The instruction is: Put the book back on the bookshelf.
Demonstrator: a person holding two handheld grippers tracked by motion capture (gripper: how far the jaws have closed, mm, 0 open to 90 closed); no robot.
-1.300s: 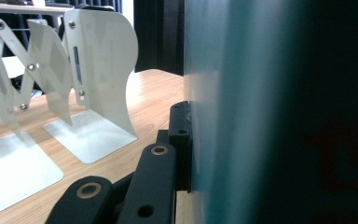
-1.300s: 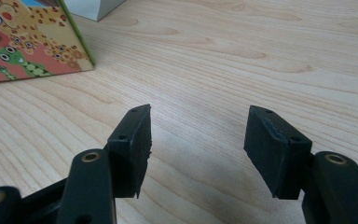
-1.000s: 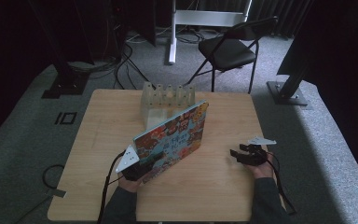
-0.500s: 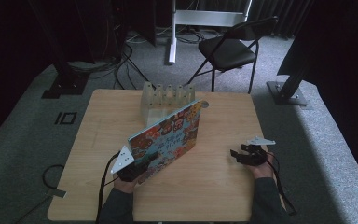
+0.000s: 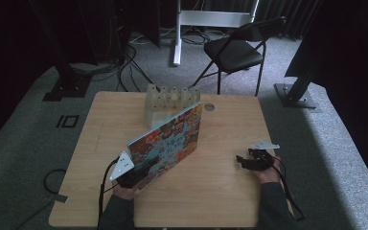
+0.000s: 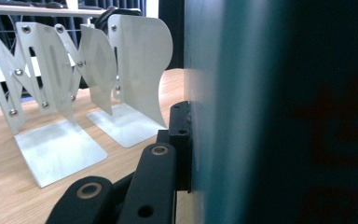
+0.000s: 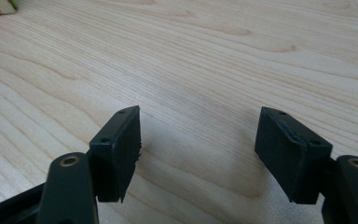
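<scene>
Book [image 5: 167,143], with its bright cartoon cover, is clamped at its near lower corner by the left gripper [image 5: 130,178], whose jaws are closed tight on it. In the left gripper view a black pad [image 6: 181,140] presses flat against the teal face of the book [image 6: 270,112], which rises as a wall along the right half of that picture. In the high view the book stands tilted on the table [image 5: 220,201], cover facing the person, its far upper corner reaching towards the rack [image 5: 171,98] at the table's back edge. The grey three-cornered plate [image 5: 121,165] rides on top of this gripper, and a black cable [image 5: 103,191] trails from it past the person's left sleeve.

The right gripper [image 5: 249,161] sits well apart from the book, low over the bare wood near the right side of the table. Its jaws have just been opening and now stand wide with nothing between them; the right gripper view shows the two pads [image 7: 116,149] apart above the grained table [image 7: 205,60].

Farther out, the rack shows in the left gripper view as a row of pale metal dividers [image 6: 135,70] standing on flat feet. A small round disc [image 5: 209,107] lies on the wood just right of the rack. Beyond the table, a black folding chair [image 5: 237,48] stands on the grey carpet.
</scene>
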